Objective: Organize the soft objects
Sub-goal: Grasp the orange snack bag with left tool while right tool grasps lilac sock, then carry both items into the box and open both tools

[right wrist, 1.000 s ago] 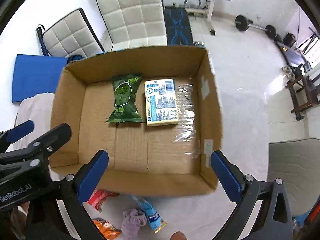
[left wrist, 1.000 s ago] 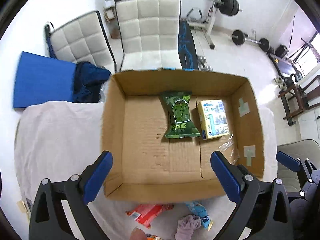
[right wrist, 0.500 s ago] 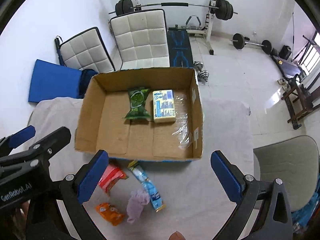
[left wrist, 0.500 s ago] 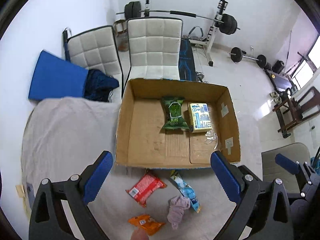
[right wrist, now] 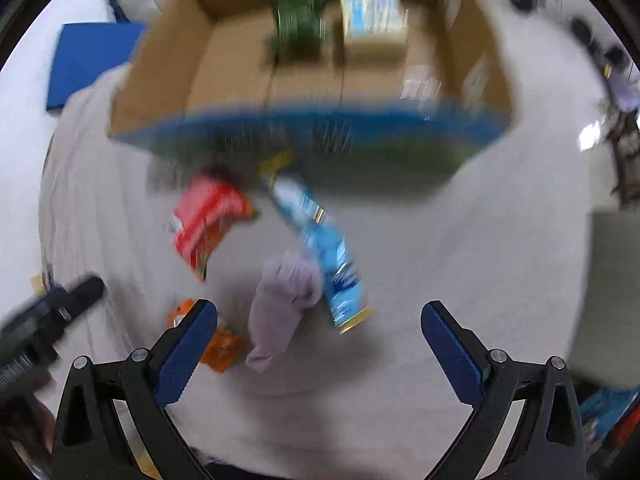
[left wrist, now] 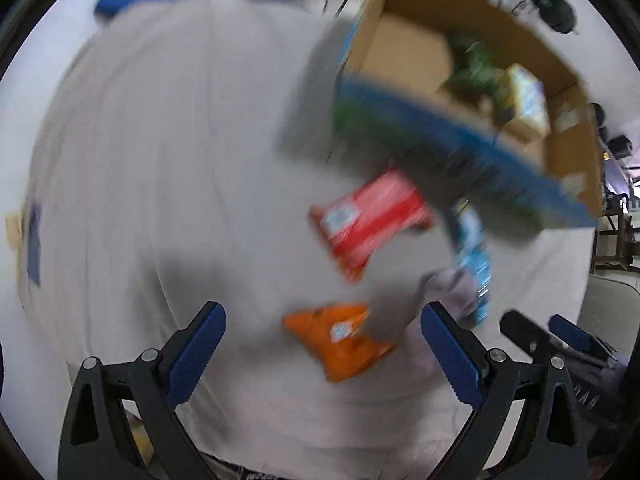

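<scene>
Both views are motion-blurred. An orange packet (left wrist: pixel 340 336) lies on the grey cloth just ahead of my open, empty left gripper (left wrist: pixel 322 352). A red packet (left wrist: pixel 368 218), a blue packet (left wrist: pixel 474 264) and a lilac cloth (left wrist: pixel 452 286) lie beyond it. My right gripper (right wrist: pixel 318 350) is open and empty, with the lilac cloth (right wrist: pixel 280 304) between its fingers' line, the blue packet (right wrist: pixel 324 256) ahead, the red packet (right wrist: pixel 206 216) to the left and the orange packet (right wrist: pixel 218 340) by its left finger. The cardboard box (right wrist: pixel 236 64) holds a green packet (right wrist: pixel 298 20) and a yellow carton (right wrist: pixel 372 12).
The box (left wrist: pixel 412 56) stands at the back of the cloth-covered table (left wrist: pixel 160 160). A blue mat (right wrist: pixel 88 60) lies beyond the table's left edge. A grey chair seat (right wrist: pixel 616 288) is at the right. The other gripper (right wrist: pixel 52 312) shows at the left.
Both grippers have dropped low toward the table and tilted down. The loose packets and the lilac cloth now sit close ahead; the box has shifted to the top of the views.
</scene>
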The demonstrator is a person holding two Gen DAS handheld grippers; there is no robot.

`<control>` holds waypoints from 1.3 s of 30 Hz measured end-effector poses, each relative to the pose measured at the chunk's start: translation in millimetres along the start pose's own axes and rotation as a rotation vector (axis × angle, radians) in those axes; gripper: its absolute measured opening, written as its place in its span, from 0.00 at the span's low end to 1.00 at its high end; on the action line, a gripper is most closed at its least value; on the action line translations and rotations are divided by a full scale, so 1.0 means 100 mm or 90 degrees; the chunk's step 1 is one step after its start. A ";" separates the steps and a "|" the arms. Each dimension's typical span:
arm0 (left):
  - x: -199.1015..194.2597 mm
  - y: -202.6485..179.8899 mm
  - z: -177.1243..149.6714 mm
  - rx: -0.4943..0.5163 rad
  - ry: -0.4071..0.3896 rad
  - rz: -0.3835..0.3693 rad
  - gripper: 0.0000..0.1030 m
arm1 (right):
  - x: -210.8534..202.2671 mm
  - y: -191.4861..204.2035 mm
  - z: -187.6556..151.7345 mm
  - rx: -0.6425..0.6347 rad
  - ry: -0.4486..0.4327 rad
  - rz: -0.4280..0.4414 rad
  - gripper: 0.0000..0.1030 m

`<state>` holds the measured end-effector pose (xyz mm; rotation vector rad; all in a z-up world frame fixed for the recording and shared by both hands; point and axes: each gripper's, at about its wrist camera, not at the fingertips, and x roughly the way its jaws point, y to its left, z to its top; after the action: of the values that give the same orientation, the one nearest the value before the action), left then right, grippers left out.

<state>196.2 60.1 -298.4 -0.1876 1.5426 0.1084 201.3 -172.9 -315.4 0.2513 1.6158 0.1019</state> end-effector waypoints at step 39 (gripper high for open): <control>0.99 -1.15 -0.59 0.145 0.060 0.024 0.33 | 0.79 -0.43 -0.79 -0.015 0.110 -0.042 0.42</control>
<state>162.8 -69.0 -392.2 0.0172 1.6389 -0.0485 115.2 -190.0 -396.5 0.1741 1.7924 0.0944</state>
